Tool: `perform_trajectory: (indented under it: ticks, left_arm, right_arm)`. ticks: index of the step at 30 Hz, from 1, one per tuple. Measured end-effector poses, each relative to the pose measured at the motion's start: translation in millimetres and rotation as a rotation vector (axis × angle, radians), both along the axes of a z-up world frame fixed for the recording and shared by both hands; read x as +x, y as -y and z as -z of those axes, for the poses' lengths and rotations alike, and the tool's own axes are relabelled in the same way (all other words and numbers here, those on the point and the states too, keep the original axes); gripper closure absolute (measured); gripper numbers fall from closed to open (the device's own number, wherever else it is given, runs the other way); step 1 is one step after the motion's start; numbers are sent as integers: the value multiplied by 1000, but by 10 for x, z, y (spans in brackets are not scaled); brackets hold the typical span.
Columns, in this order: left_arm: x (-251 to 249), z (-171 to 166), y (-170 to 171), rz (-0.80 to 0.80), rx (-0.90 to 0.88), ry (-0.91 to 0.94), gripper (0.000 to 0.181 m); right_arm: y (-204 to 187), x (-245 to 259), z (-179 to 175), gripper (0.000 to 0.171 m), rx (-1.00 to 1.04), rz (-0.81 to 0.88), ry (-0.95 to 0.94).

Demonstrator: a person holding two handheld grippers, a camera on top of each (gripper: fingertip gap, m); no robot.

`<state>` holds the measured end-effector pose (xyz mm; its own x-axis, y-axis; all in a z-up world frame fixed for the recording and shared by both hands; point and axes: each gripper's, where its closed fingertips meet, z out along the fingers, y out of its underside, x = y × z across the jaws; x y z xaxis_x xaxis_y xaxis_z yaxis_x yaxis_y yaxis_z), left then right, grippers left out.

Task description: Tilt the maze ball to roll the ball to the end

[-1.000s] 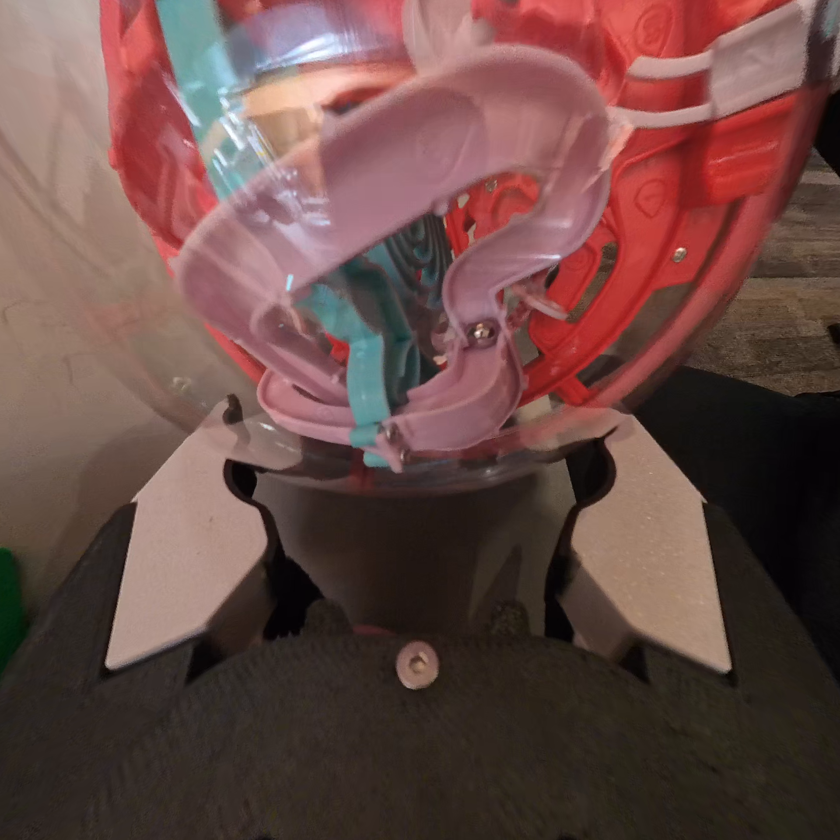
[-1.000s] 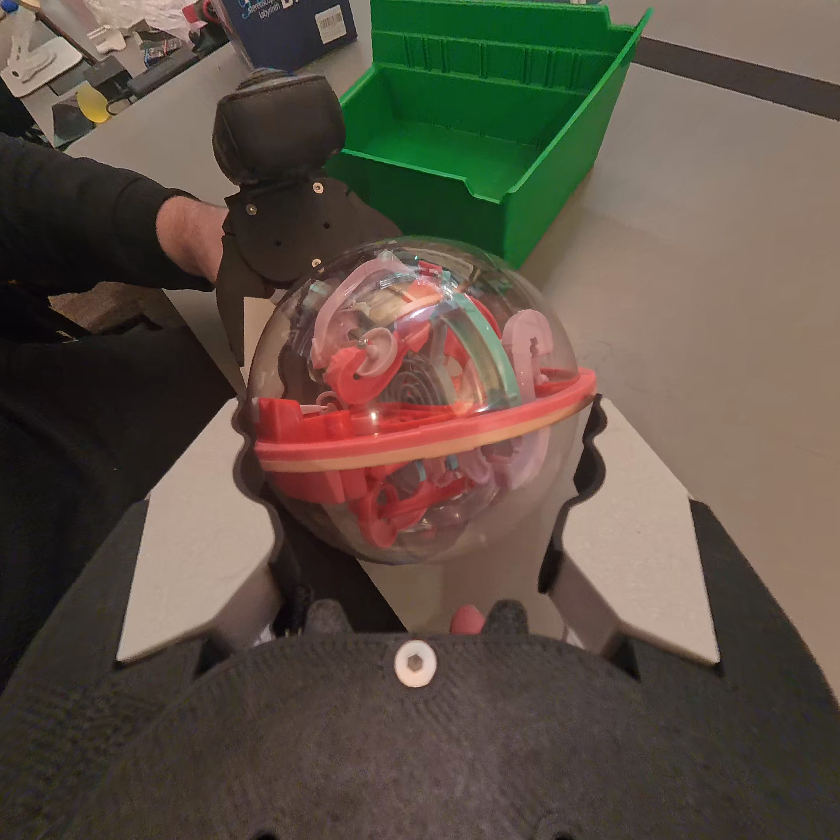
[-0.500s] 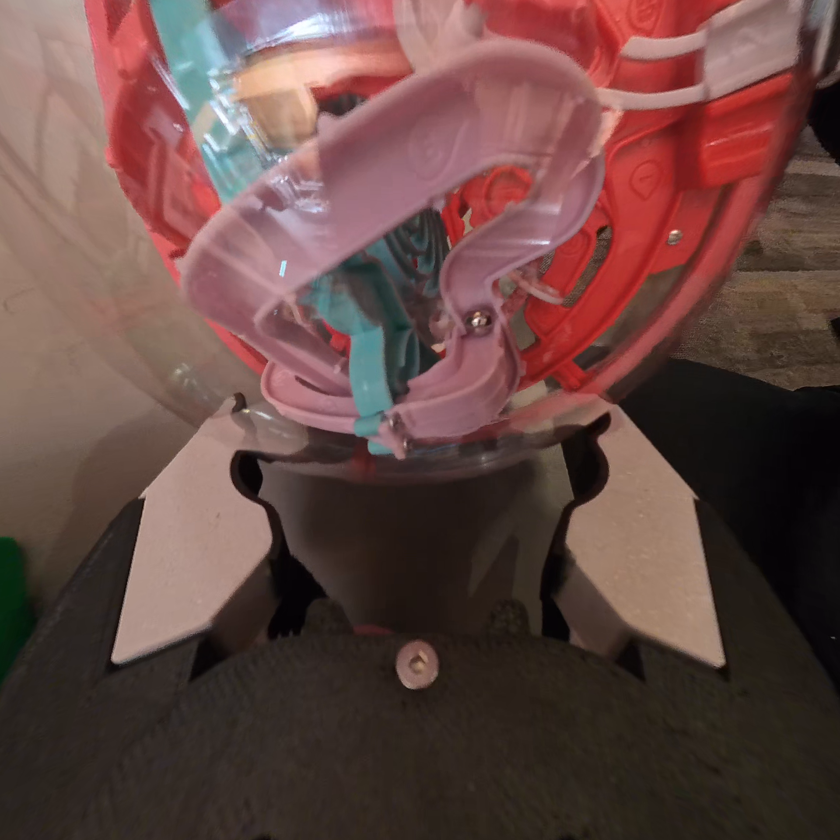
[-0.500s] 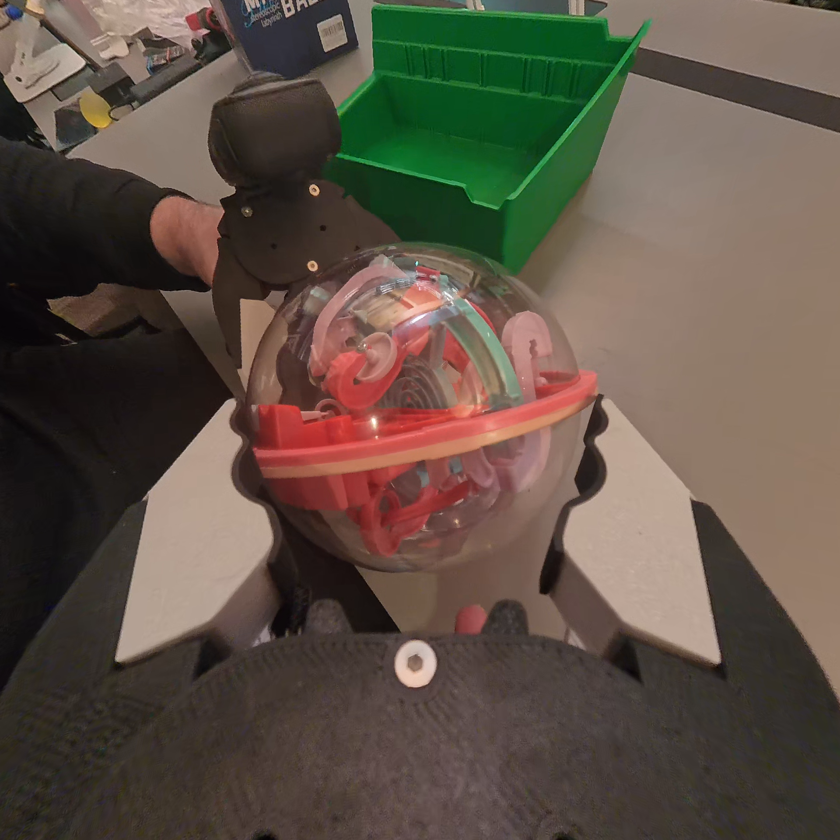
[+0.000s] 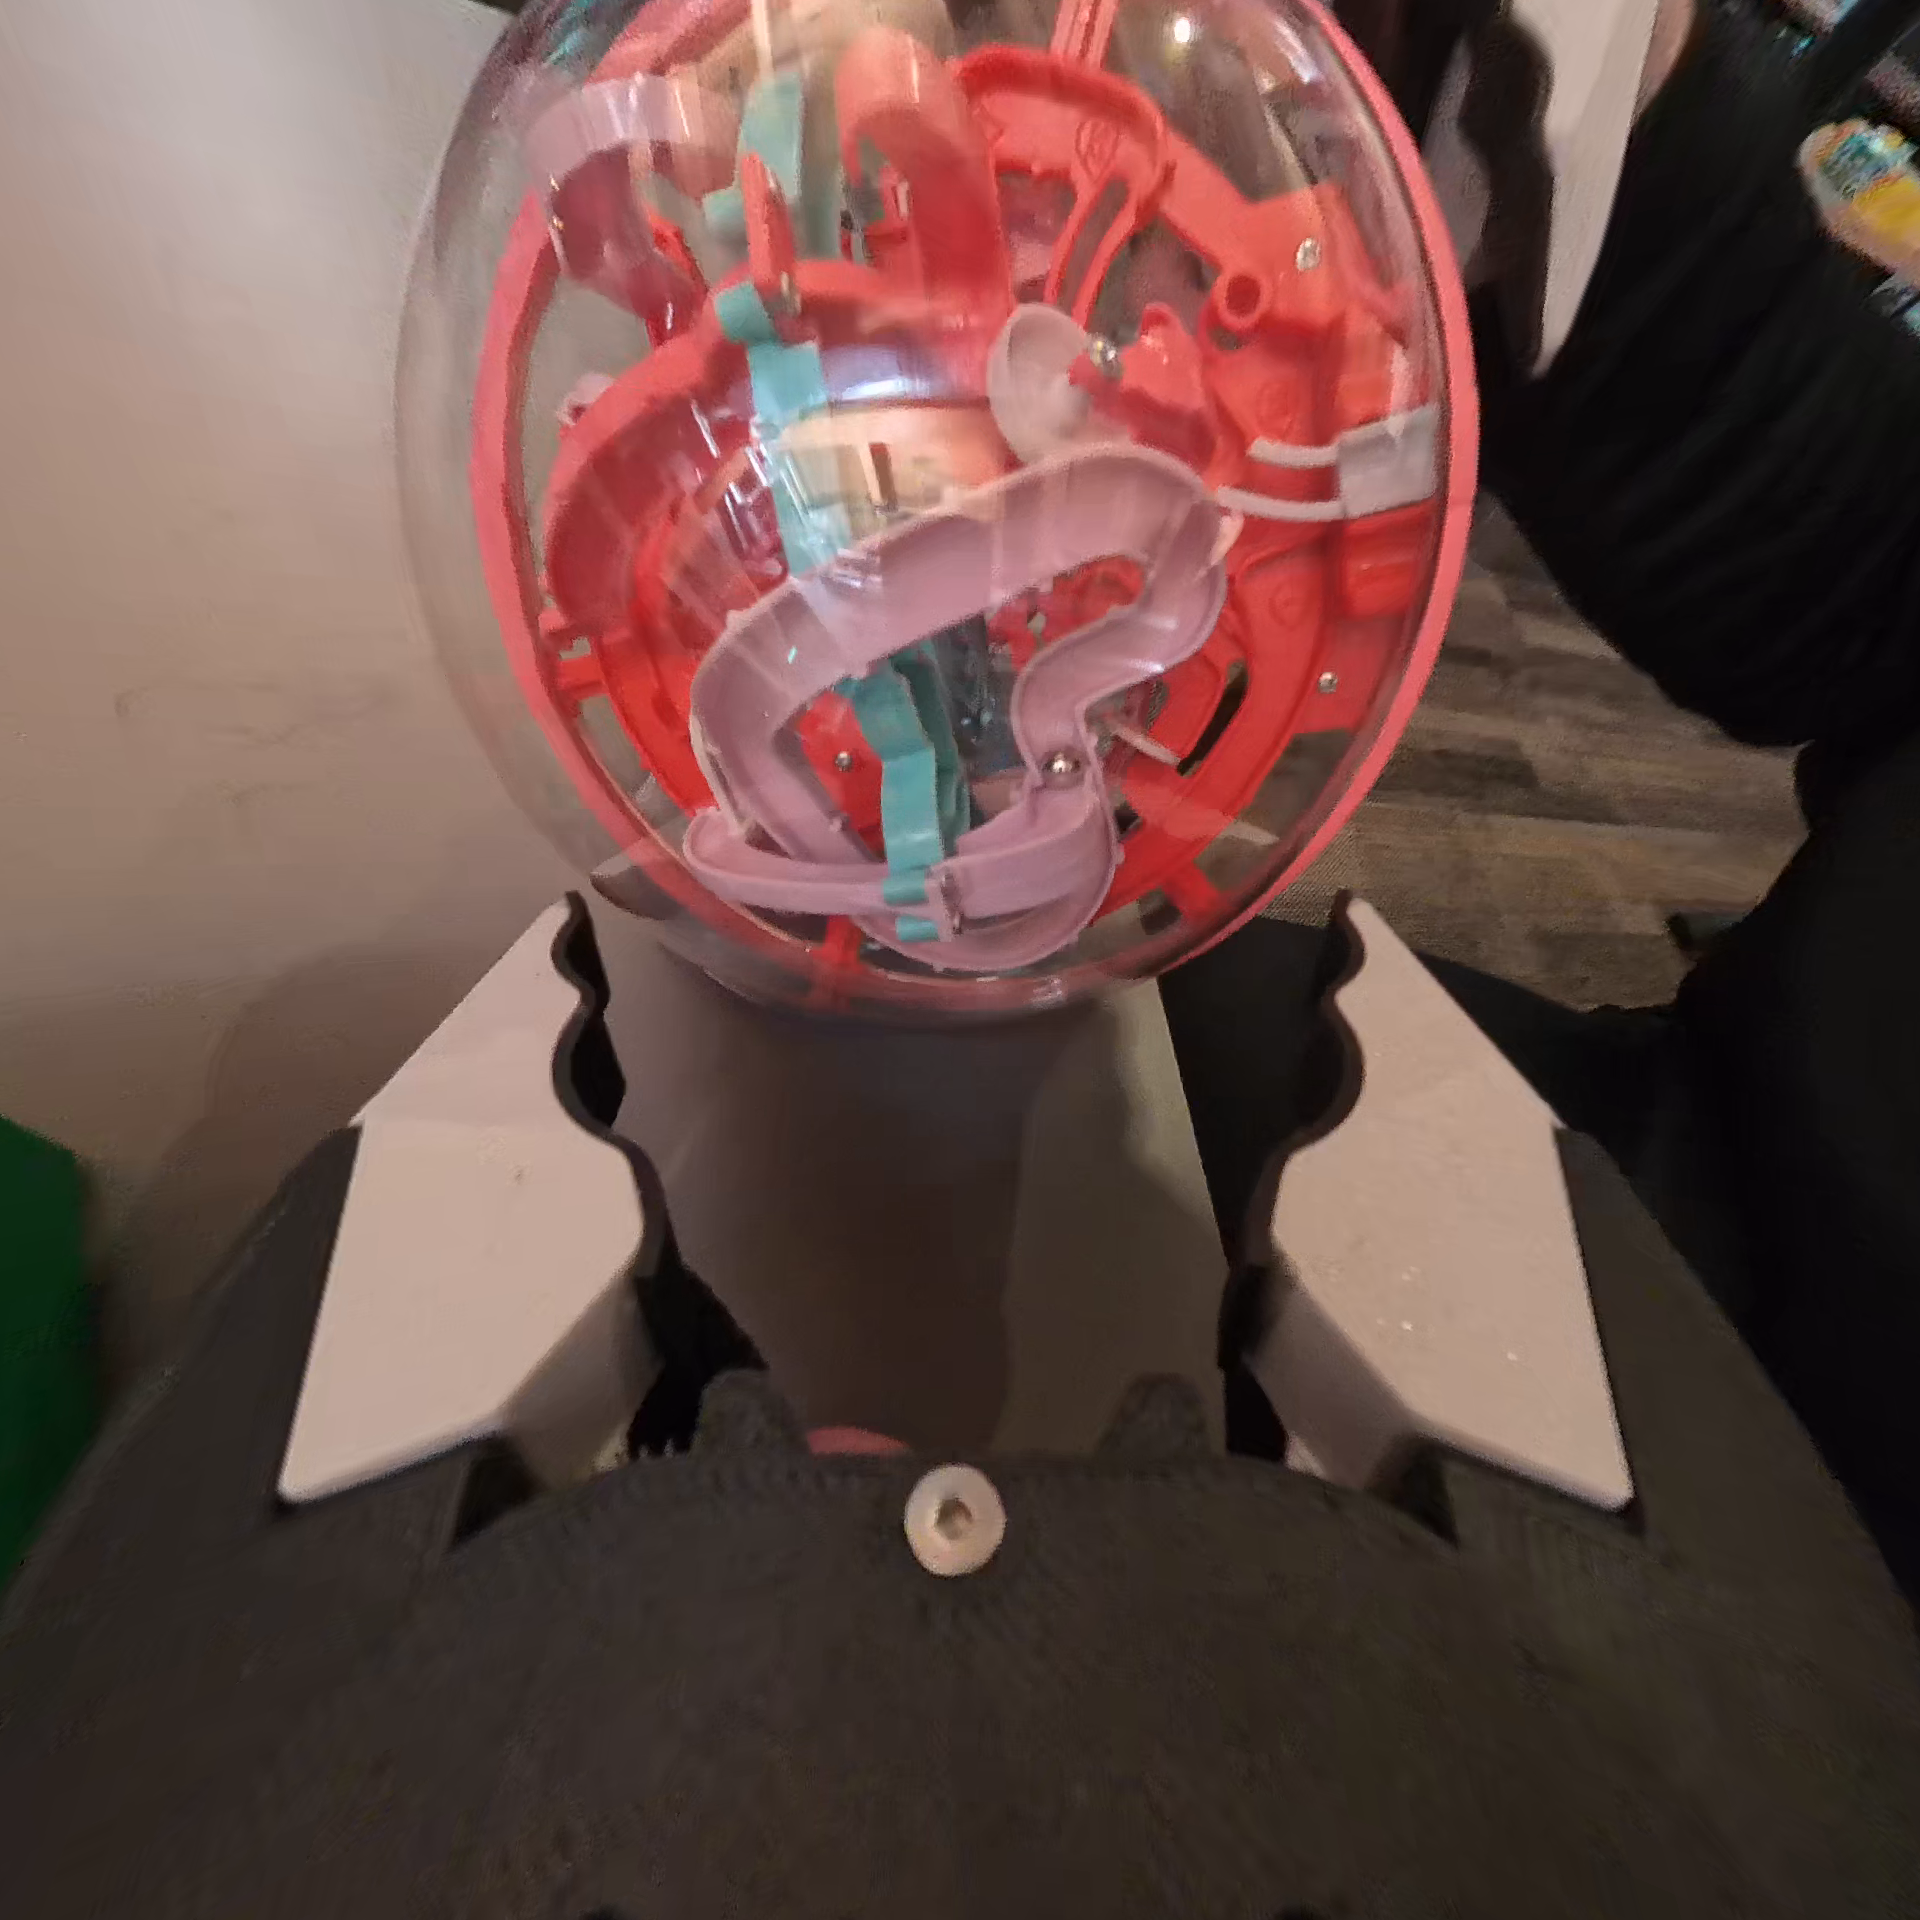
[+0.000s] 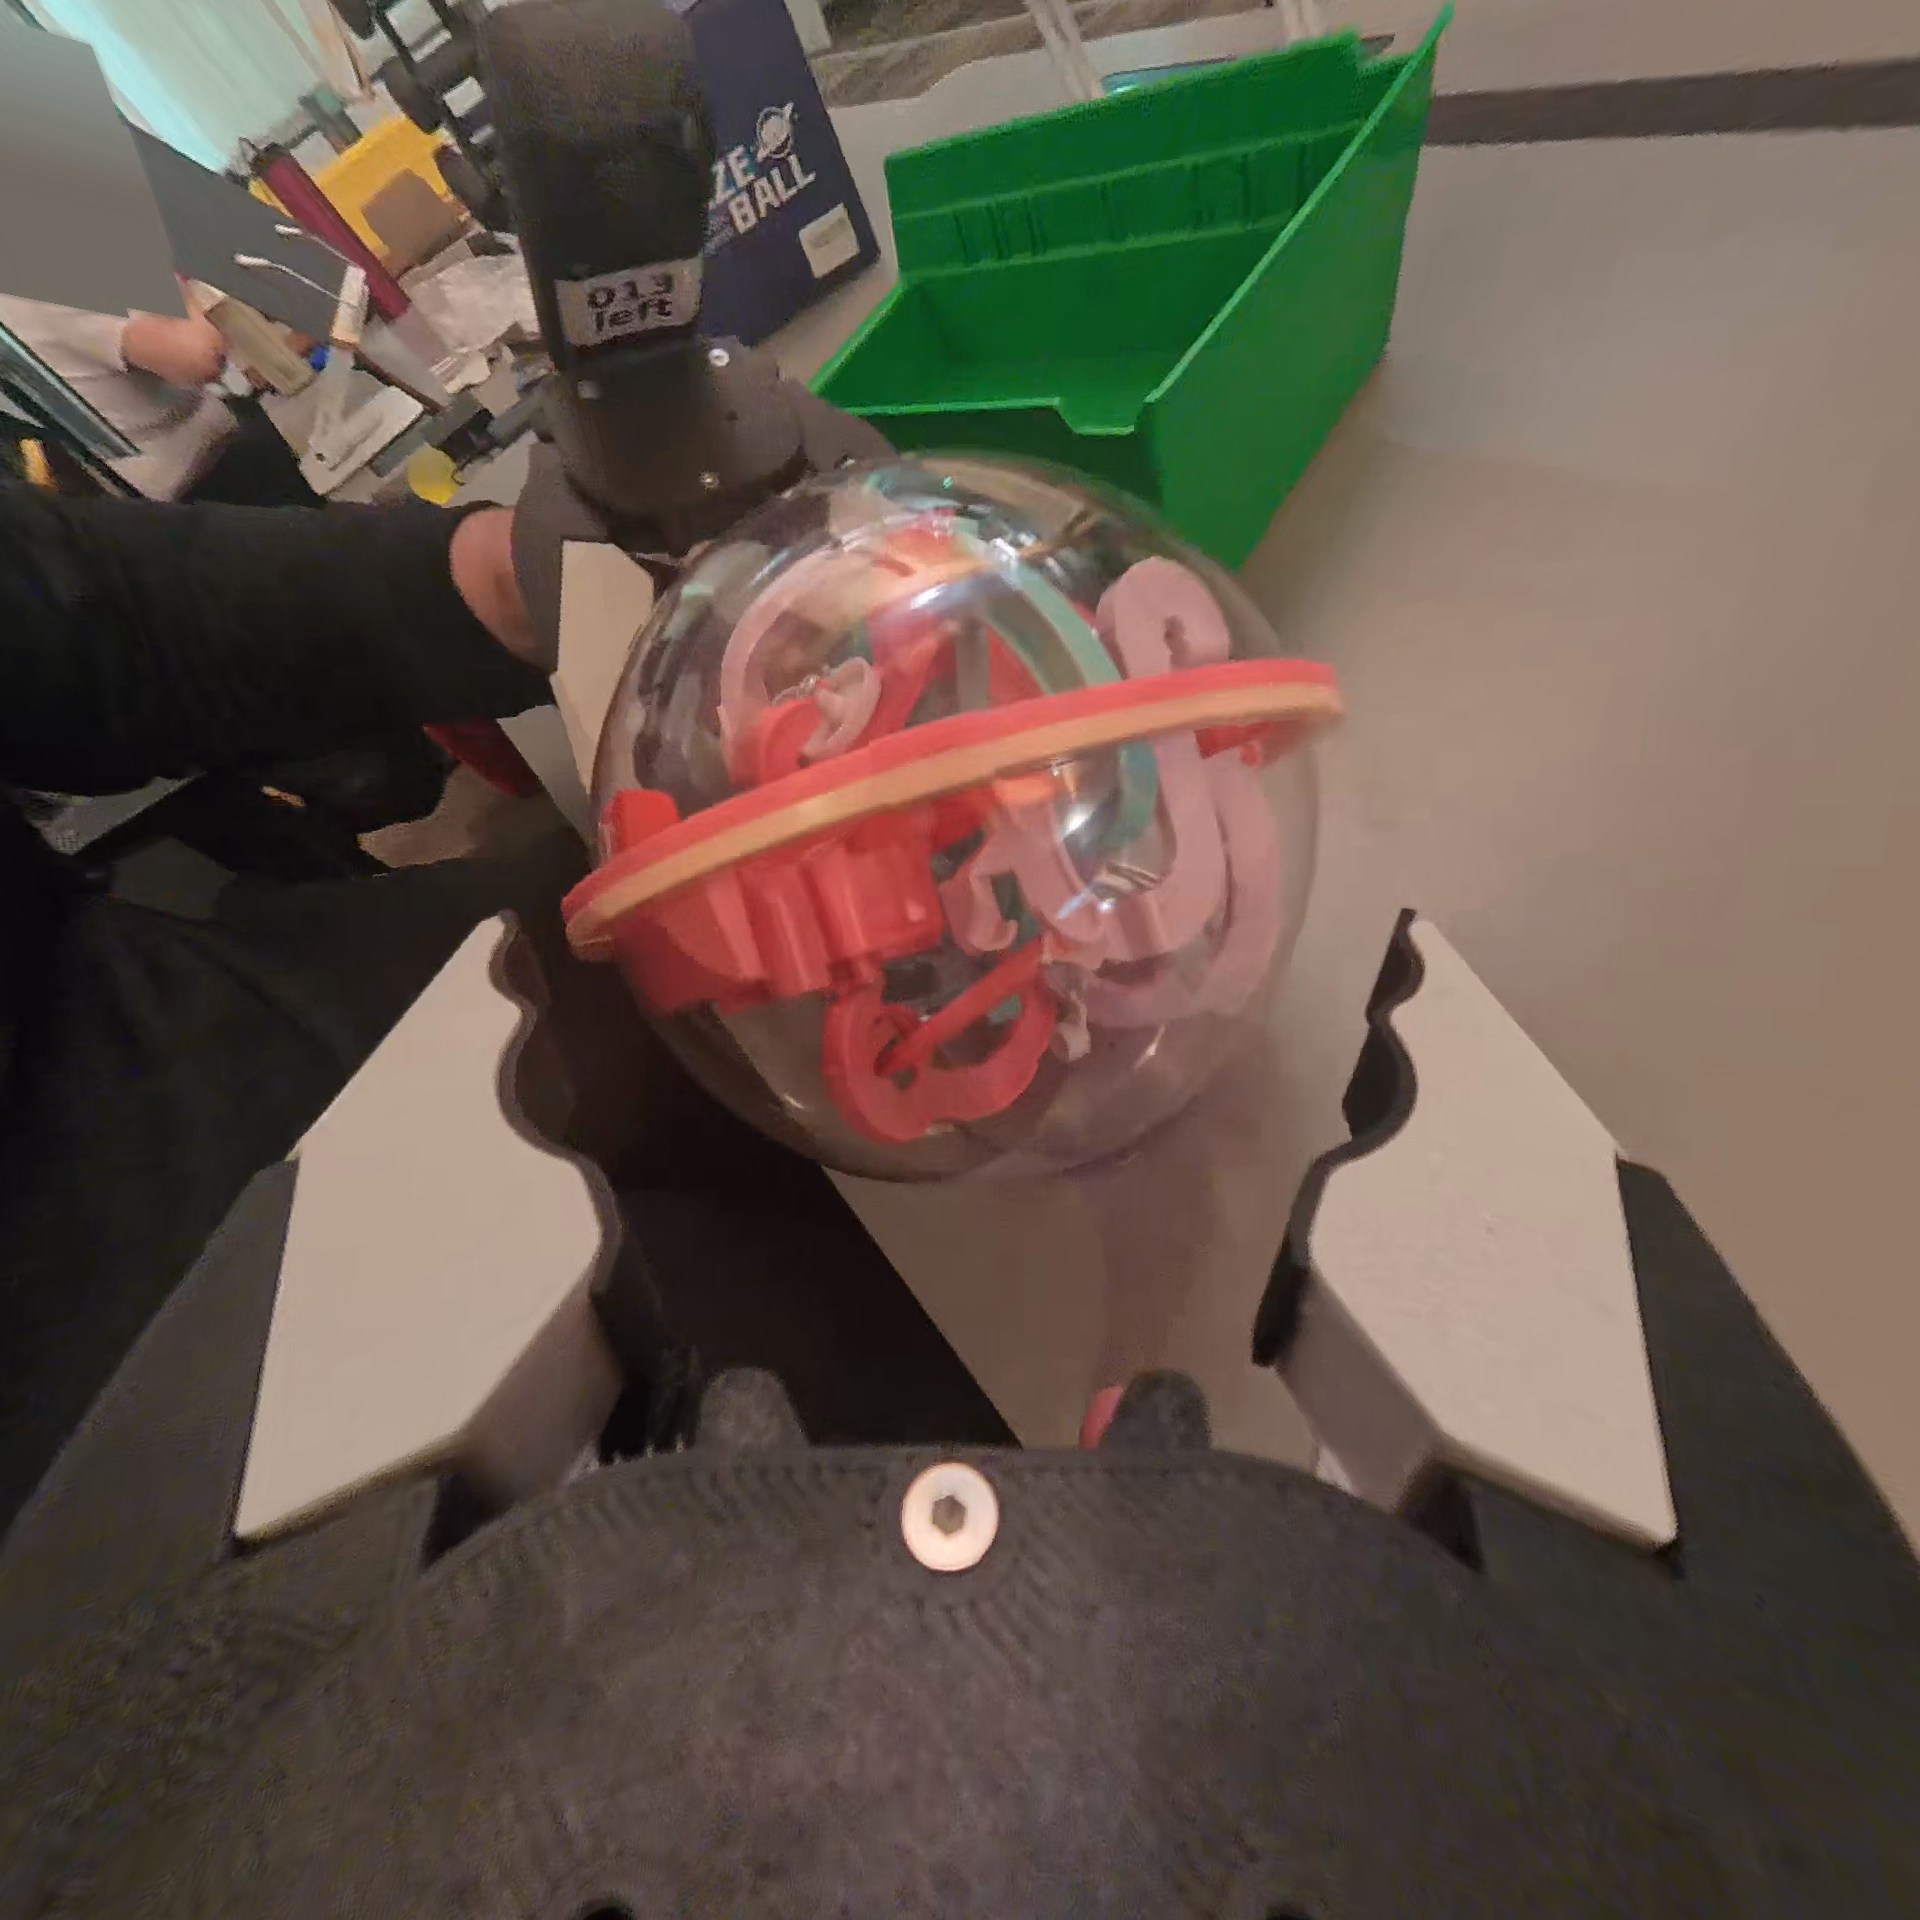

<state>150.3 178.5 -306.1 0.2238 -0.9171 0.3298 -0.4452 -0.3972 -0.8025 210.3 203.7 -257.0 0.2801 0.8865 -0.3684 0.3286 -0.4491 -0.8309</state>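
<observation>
The maze ball (image 5: 935,520) is a clear sphere with red, lilac and teal tracks and a red ring round its middle. It appears to rest on the grey table near the table's edge. A small steel ball (image 5: 1060,764) sits at a bend of the lilac track. My left gripper (image 5: 956,925) is open, its tips just at the sphere's near side. In the right wrist view the maze ball (image 6: 956,831) lies just beyond my right gripper (image 6: 956,935), which is open with a gap at the right finger. The left gripper's black body (image 6: 623,416) stands behind the sphere.
A green bin (image 6: 1143,312) stands on the table (image 6: 1610,727) behind the sphere, with a blue box (image 6: 779,187) to its left. A person's black sleeve (image 6: 208,623) reaches in from the left. The table edge runs diagonally under the sphere. Clutter and another person are far left.
Both grippers have drawn back from the maze ball, so it looks smaller and stands free of the fingers. Its red ring is tilted more steeply. The steel ball stays at the same bend.
</observation>
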Motion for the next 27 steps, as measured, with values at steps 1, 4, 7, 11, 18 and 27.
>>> perform_trajectory:
  ticks: [1,4,7,11,18,27]
  left_arm:
    - [19,-3,-1,2,-10,10,52]
    - [50,35,-14,1,-1,-4,52]
    - [61,51,-31,-7,5,-9,53]
    - [78,62,-34,-8,6,-1,53]
    - [114,93,-24,-2,-13,4,53]
    - [116,102,-26,0,-6,-5,53]
  right_arm:
    - [29,-34,25,21,-9,-14,-7]
    - [55,-94,85,25,12,-26,11]
    - [51,-100,84,27,23,-27,31]
    - [42,-107,51,27,44,-25,56]
    - [19,-123,-13,27,67,-33,91]
    - [18,-127,-19,27,77,-35,101]
